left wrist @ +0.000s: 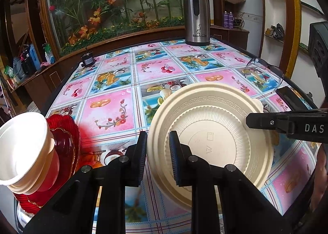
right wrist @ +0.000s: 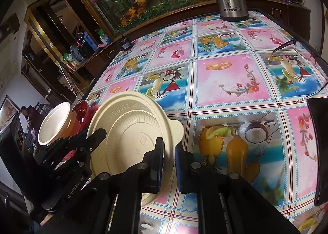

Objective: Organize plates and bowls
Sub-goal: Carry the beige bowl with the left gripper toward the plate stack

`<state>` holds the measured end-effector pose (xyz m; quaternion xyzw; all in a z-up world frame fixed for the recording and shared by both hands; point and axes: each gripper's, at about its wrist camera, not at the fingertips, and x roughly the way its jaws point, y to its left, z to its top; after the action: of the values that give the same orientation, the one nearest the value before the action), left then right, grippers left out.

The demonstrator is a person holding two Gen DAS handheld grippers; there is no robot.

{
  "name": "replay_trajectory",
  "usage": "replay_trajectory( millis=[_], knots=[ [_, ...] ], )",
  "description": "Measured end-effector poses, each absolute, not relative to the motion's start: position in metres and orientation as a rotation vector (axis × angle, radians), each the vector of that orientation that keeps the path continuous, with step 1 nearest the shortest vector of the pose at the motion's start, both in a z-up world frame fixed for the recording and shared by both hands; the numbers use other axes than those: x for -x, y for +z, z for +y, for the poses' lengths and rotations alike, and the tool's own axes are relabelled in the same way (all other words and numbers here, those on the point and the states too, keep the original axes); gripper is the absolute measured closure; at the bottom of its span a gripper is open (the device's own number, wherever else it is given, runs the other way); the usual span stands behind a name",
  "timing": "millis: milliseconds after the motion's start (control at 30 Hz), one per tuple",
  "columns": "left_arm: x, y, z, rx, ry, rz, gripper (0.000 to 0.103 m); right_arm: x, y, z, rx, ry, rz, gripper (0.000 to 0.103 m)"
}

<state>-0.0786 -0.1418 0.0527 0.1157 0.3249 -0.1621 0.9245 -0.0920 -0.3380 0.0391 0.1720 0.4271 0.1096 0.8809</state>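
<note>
Step in hand: both tools hold the cream plate point(left wrist: 209, 141) tilted above the tabletop point(left wrist: 114, 109), mid-transfer by my judgement.
Left tool point(left wrist: 158, 156): clenched on the plate's near-left rim.
Right tool point(right wrist: 169, 164): clenched on the plate's rim, on the side opposite the left tool.
Plate's place: between the two tools, just right of the dish stack.
Dish stack: white bowl point(left wrist: 22, 147) tipped against red plates point(left wrist: 65, 141).
Next move: probably carry the plate left toward the stack, keeping both grips level so it doesn't slip.

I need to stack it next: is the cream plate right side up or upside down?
Upside down: the cream plate shows its ribbed underside and raised base ring.
</note>
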Motion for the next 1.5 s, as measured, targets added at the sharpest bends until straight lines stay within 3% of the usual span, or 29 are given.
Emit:
replay_trajectory(
  millis=[800,1200,1500],
  knots=[
    [0.072,0.108,-0.076,-0.159,-0.202,0.564,0.084,0.064,0.098,-0.280,-0.292,0.341,0.816,0.093],
    [0.067,0.139,0.005,-0.154,-0.018,0.504,0.084,0.029,0.139,-0.190,-0.272,0.490,0.805,0.092],
    [0.050,0.126,0.061,-0.131,0.090,0.554,0.084,0.002,0.131,-0.112,-0.232,0.555,0.871,0.092]
  ],
)
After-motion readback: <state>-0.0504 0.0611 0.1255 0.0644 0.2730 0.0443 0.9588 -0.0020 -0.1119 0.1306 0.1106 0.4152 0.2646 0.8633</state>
